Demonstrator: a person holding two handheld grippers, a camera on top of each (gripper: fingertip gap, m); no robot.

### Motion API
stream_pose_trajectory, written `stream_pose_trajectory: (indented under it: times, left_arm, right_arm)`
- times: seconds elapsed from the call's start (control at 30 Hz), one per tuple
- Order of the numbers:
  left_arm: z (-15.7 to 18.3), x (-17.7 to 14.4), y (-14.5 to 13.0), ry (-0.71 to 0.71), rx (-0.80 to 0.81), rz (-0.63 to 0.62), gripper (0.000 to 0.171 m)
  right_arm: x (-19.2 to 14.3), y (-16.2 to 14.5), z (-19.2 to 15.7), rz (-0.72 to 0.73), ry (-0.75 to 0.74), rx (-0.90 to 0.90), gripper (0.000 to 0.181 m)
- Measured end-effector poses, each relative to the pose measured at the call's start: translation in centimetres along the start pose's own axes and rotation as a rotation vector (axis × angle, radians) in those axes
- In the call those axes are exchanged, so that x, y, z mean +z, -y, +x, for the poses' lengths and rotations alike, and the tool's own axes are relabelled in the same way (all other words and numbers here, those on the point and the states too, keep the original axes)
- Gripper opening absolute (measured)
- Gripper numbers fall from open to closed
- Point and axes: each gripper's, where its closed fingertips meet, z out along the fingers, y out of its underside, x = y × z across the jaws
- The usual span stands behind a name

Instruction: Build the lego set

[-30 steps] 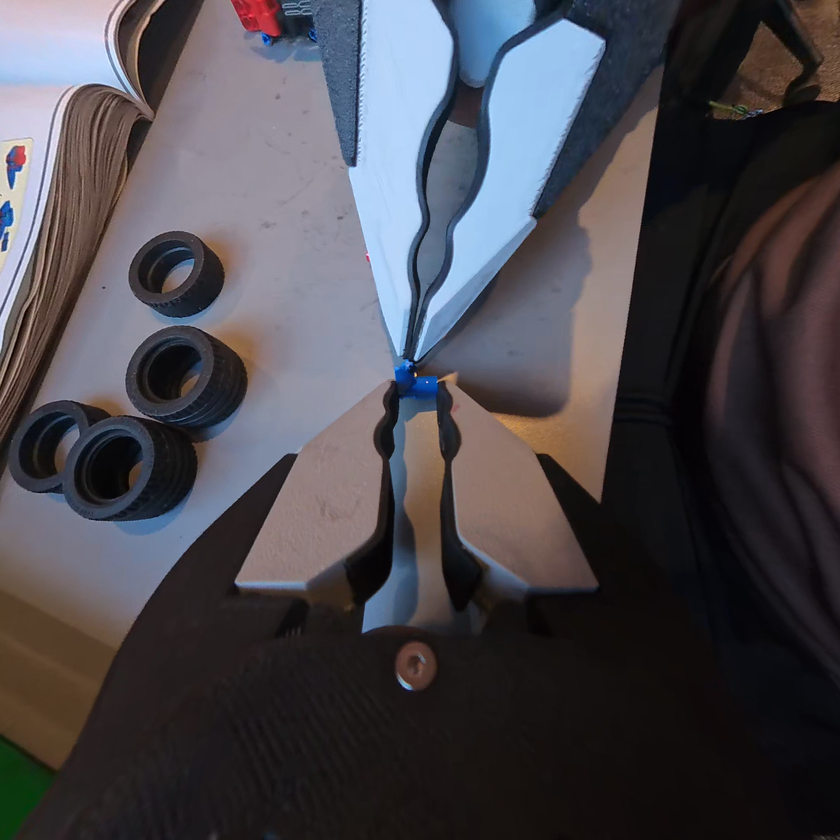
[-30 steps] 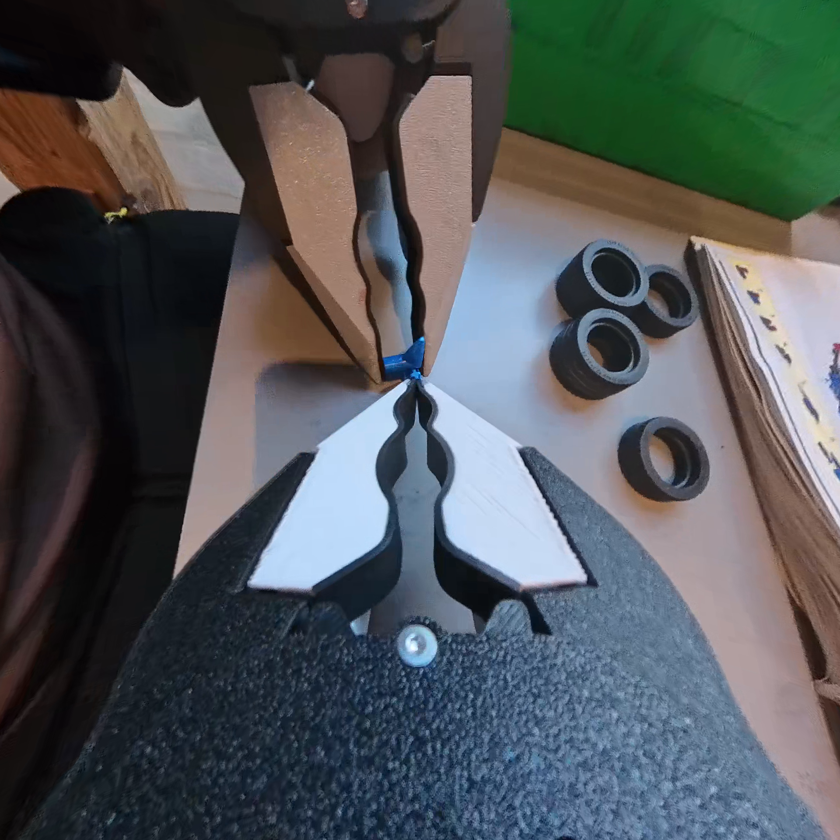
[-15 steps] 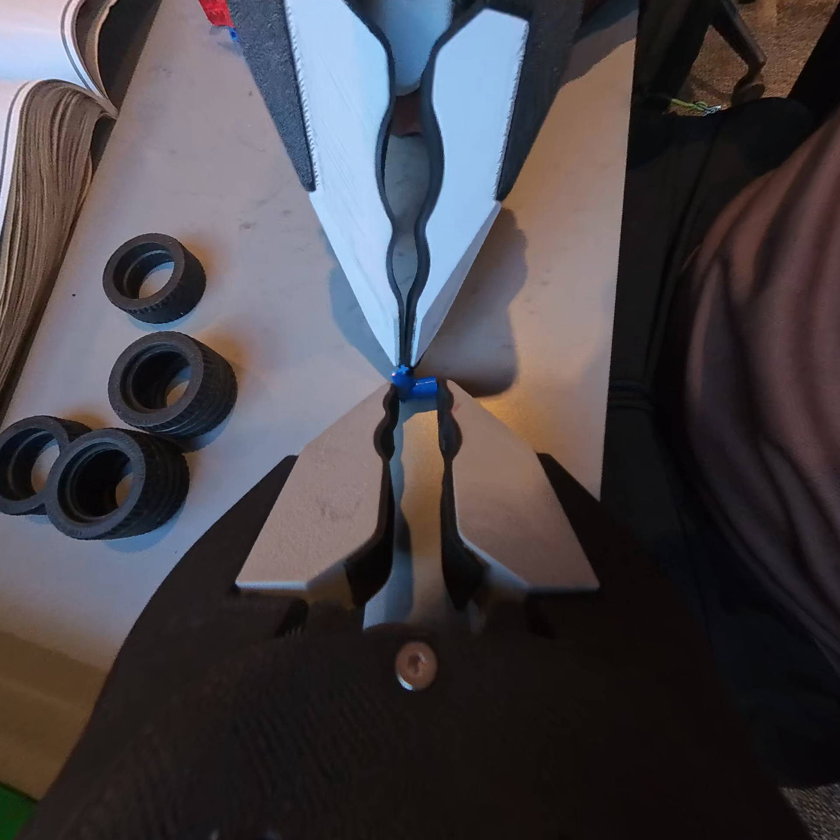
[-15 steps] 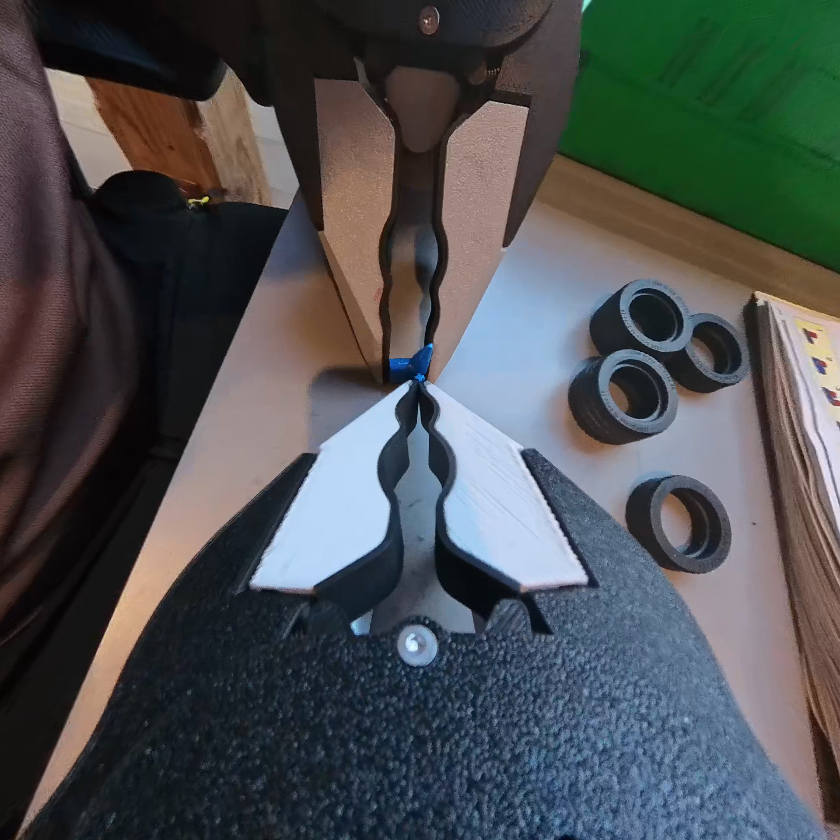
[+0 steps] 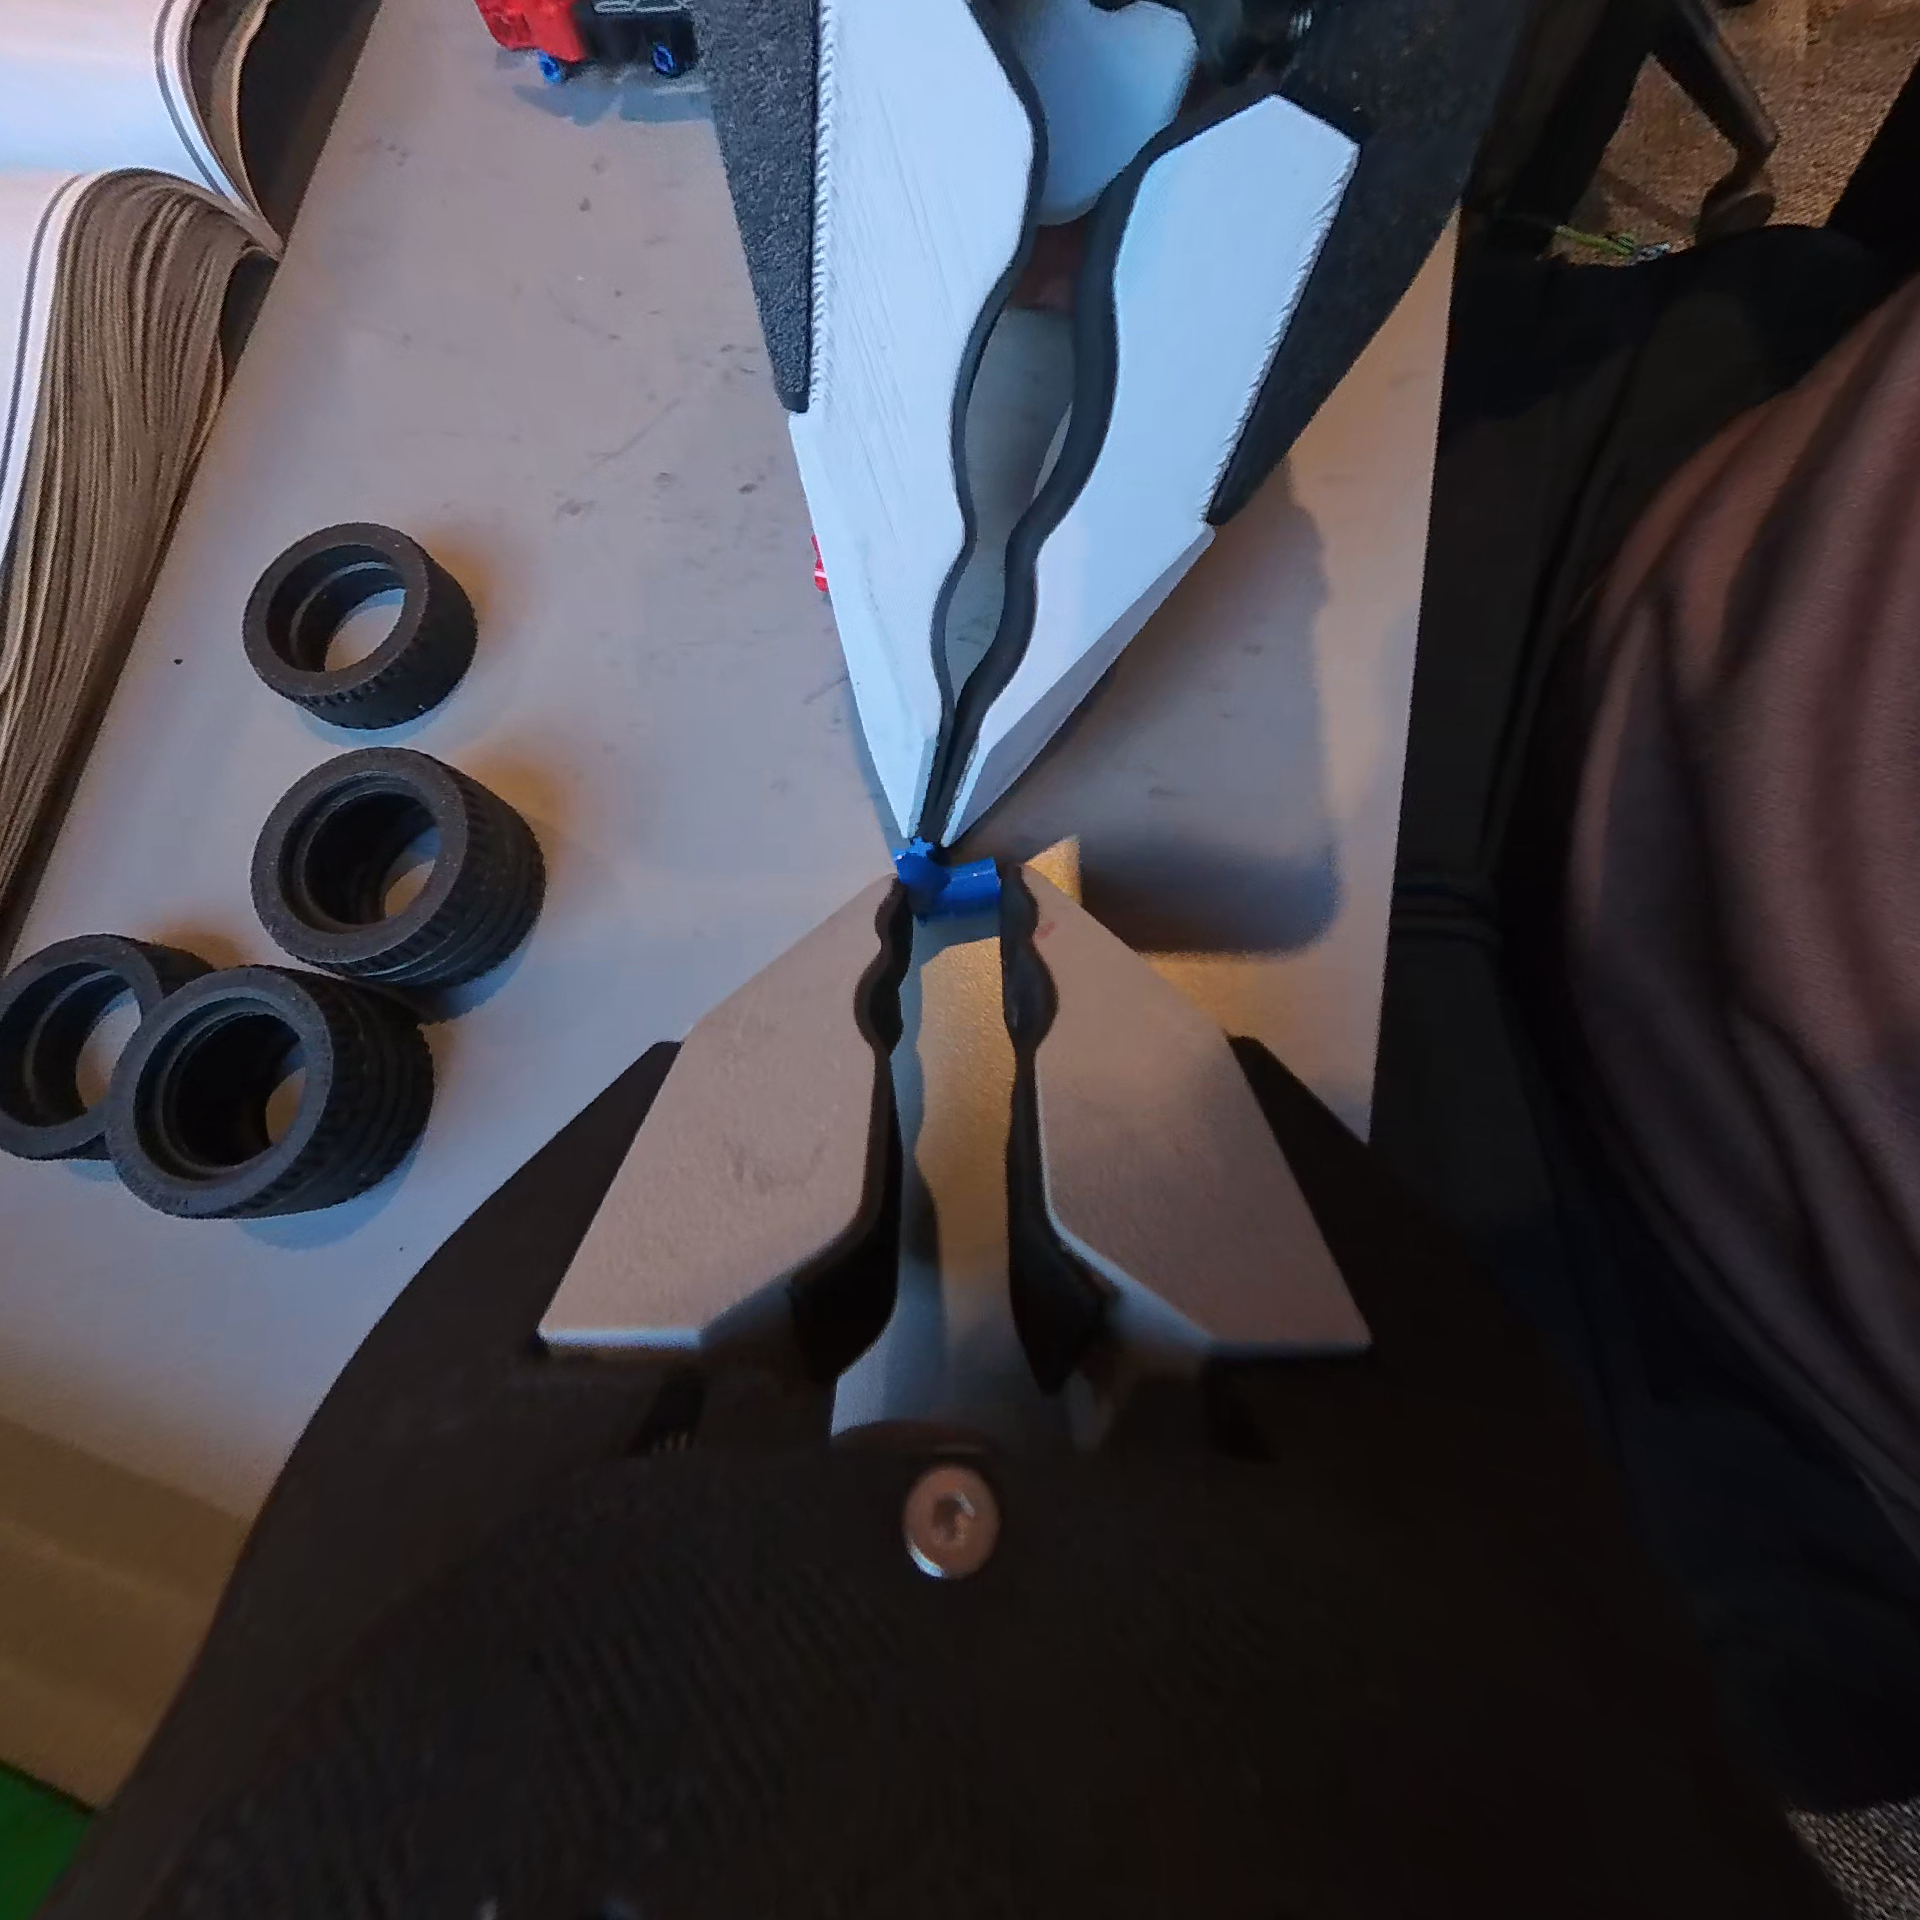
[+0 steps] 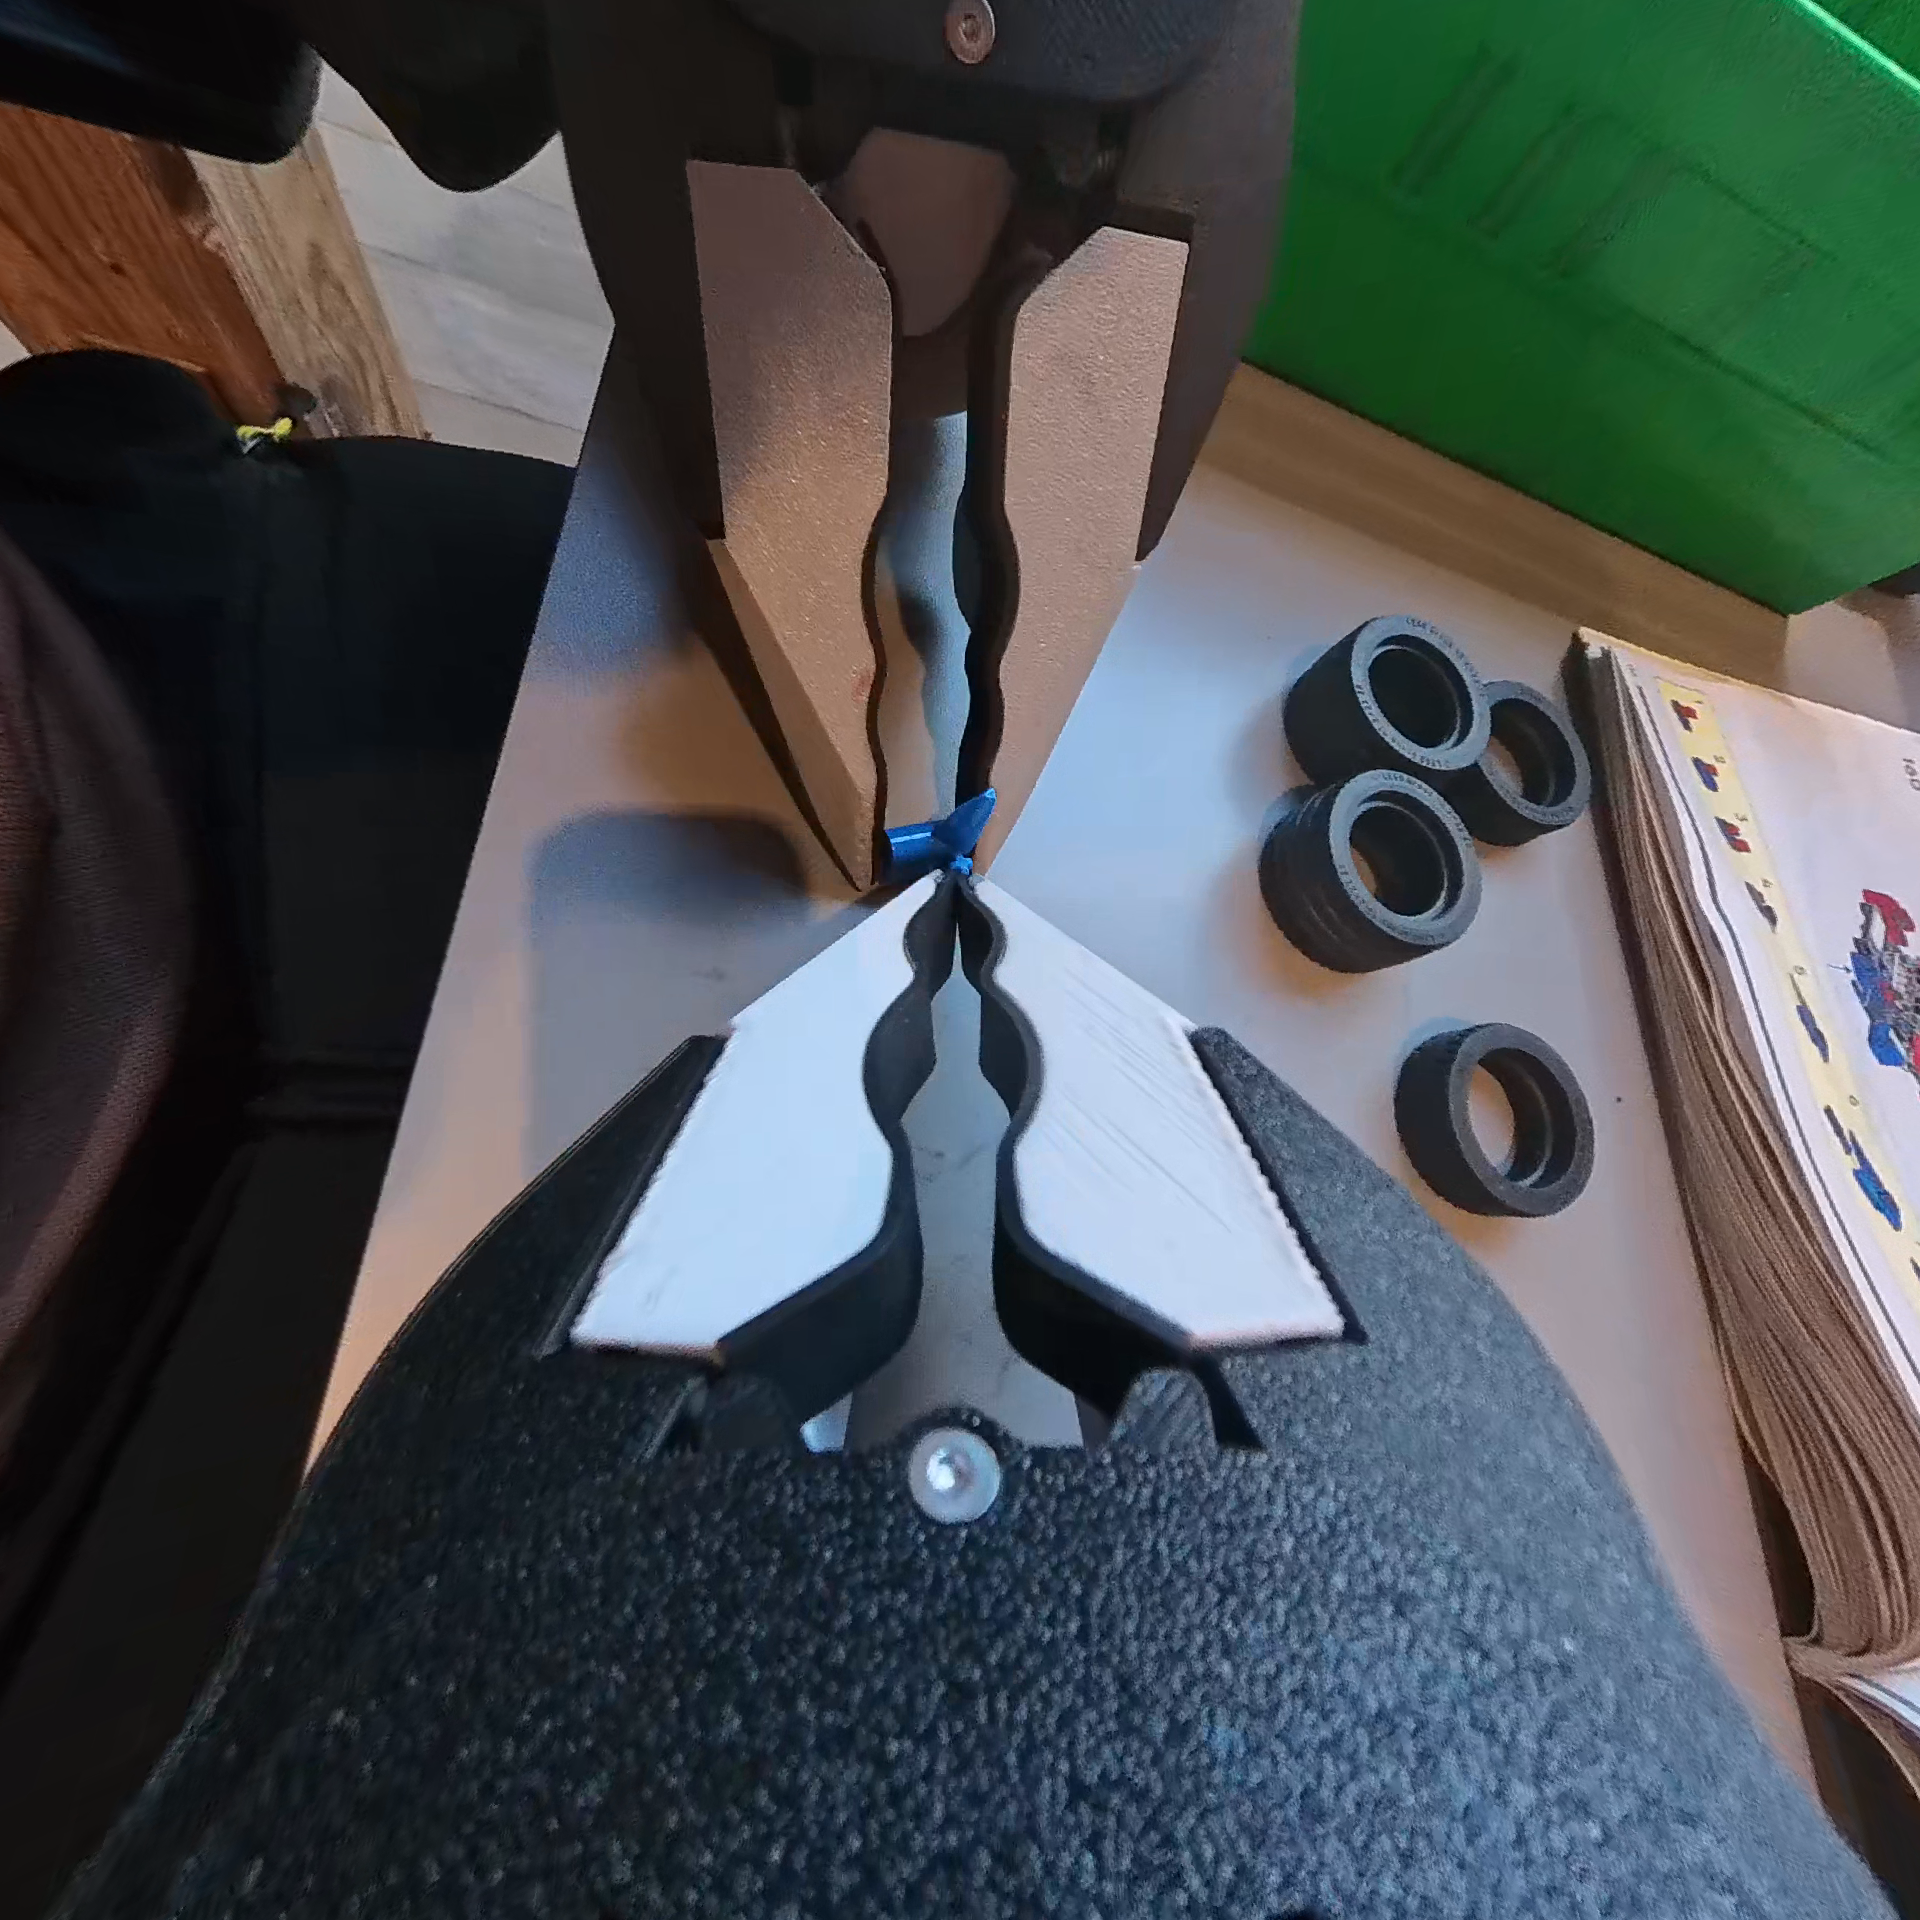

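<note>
As the two grippers meet tip to tip above the pale table [image 5: 582, 343], we see a small blue Lego piece [image 5: 948, 885] caught between them at the centre of both views. The left gripper [image 5: 951, 904], with tan fingers, pinches the piece crosswise at its tips; the right gripper [image 6: 956, 883], with white fingers, has its tips pressed together on a small stub of the same piece. Four black rubber tyres [image 5: 358, 623] lie at the left of the left wrist view and at the right of the right wrist view [image 6: 1371, 862]; raised lettering rings their sidewalls, which we leave unread. An open instruction booklet [image 6: 1766, 935] with coloured pictures lies beyond them. A red and black build [image 5: 561, 31] sits at the upper left, and a green bin [image 6: 1621, 260] at the upper right.
</note>
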Motion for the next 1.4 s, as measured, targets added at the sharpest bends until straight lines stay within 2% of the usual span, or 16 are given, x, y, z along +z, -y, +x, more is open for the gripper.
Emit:
stream_pose_trajectory:
  times: [0.13,0.23,0.37,0.43,0.5,0.73,0.9,1.0,1.27,1.4]
  left_arm:
    - [0.0,0.0,0.0,-0.002,-0.005,0.001,0.014]
    - [0.0,0.0,0.0,-0.027,-0.025,0.007,0.014]
    - [0.0,0.0,0.0,-0.062,-0.037,0.010,0.015]
    - [-0.1,0.0,0.0,-0.065,-0.042,0.010,0.015]
    - [-0.4,0.1,0.0,-0.064,-0.051,0.010,0.015]
    - [-1.3,0.6,0.4,-0.079,-0.059,0.010,0.015]
    - [-1.4,0.8,0.6,-0.078,-0.058,0.010,0.015]
    - [-1.5,0.7,0.6,-0.081,-0.073,0.009,0.021]
    - [-1.6,0.8,0.6,-0.090,-0.086,0.009,0.021]
    - [-1.6,0.7,0.6,-0.109,-0.113,0.012,0.020]
  right_arm:
    - [0.0,-0.1,0.0,-0.005,-0.012,0.003,0.000]
    - [-0.4,-0.3,0.3,0.001,0.020,0.072,0.000]
    - [-3.2,-1.3,2.7,0.006,-0.032,0.149,0.009]
    - [-4.8,-2.5,3.8,-0.024,-0.056,0.195,0.019]
    - [-5.6,-3.9,3.9,-0.070,-0.045,0.213,0.019]
    - [-4.2,-5.7,3.0,-0.133,0.020,0.238,0.019]
    - [-3.7,-5.5,2.2,-0.100,0.074,0.255,0.007]
    - [-3.5,-5.4,2.3,-0.087,0.075,0.292,0.007]
    - [-3.8,-3.2,2.1,0.044,0.132,0.445,0.007]
    - [-3.8,-2.6,2.4,0.081,0.121,0.466,0.007]
